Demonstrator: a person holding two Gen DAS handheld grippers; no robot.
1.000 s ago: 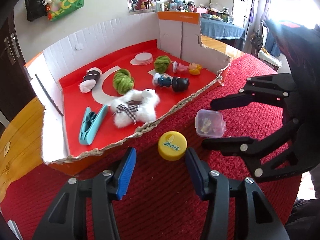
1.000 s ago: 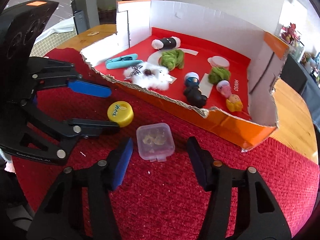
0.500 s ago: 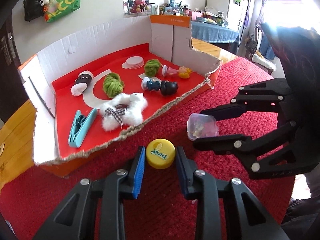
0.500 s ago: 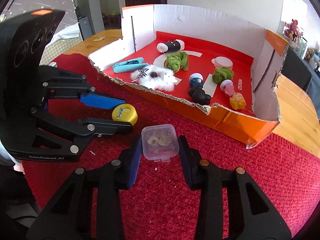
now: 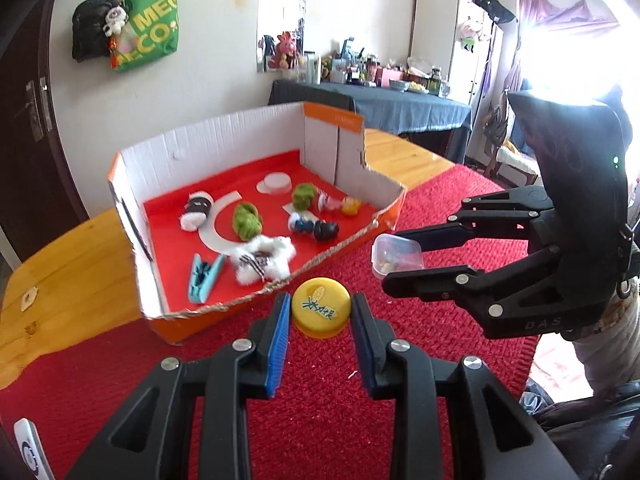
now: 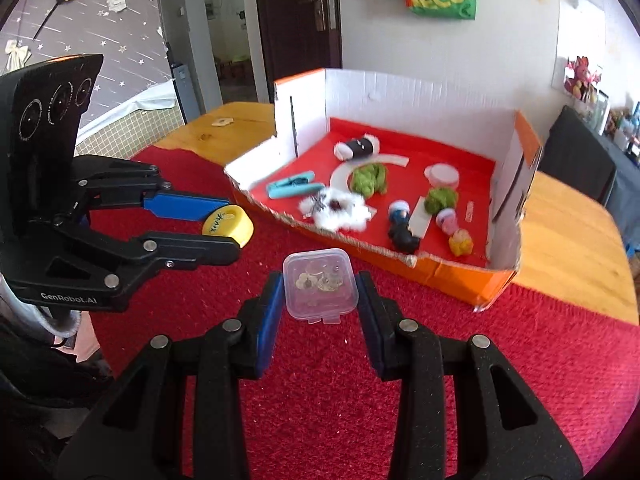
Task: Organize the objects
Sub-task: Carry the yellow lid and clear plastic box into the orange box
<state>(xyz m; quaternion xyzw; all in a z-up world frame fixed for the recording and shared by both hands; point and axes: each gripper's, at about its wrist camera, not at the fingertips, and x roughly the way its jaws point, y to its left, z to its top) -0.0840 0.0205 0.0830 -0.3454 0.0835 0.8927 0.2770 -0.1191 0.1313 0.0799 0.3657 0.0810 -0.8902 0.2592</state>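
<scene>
My left gripper (image 5: 320, 307) is shut on a yellow bottle cap (image 5: 320, 310), its blue pads pressing both sides, and holds it above the red mat (image 5: 320, 364). My right gripper (image 6: 319, 284) is shut on a small clear plastic case (image 6: 319, 286) with tiny pieces inside, also off the mat. Each gripper shows in the other's view: the right one with the case (image 5: 394, 256) at the right, the left one with the cap (image 6: 228, 222) at the left. Just beyond both stands an open cardboard box (image 5: 208, 148) with a red floor.
In the box (image 6: 400, 96) lie a white fluffy toy (image 6: 340, 210), two green yarn balls (image 6: 368, 178), a teal clip (image 6: 294, 186), small figurines (image 6: 402, 228) and a white disc (image 6: 442, 174). Its torn front wall is low. Wooden tabletop (image 6: 560, 240) shows around the mat.
Both grippers stood open around the cap and the case, then closed on them. Both have since risen, lifting the cap and the case off the mat.
</scene>
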